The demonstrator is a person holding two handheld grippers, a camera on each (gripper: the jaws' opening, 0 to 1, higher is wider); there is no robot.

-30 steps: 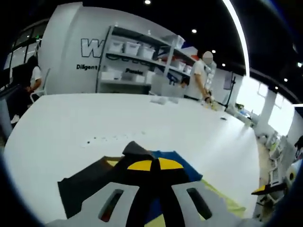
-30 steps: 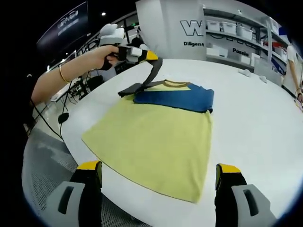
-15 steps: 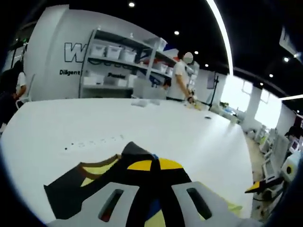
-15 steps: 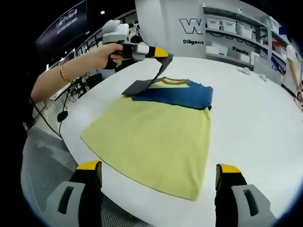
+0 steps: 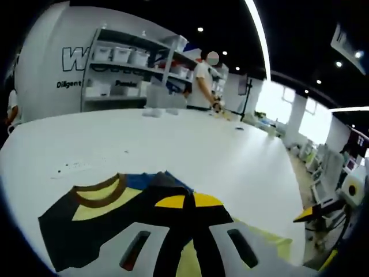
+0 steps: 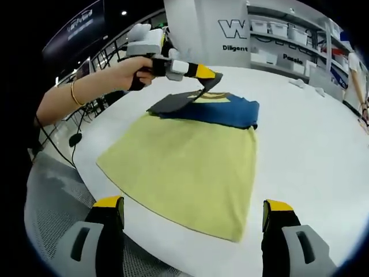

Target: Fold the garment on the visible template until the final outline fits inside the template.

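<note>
Soft yellow shirt (image 6: pixel 190 167) lies flat on the white tabletop (image 6: pixel 311 144); left tool (image 6: pixel 209 74) pinches its dark sleeve (image 6: pixel 173 101) aloft, right tool (image 6: pixel 193 222) gapes wide.

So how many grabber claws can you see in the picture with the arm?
2. The left gripper is up by the shirt, pinching its dark sleeve. The right gripper sits at the bottom, wide open and holding nothing.

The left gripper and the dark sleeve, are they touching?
Touching. The right gripper view shows the left gripper shut on the dark sleeve, lifting it over the shirt.
</note>
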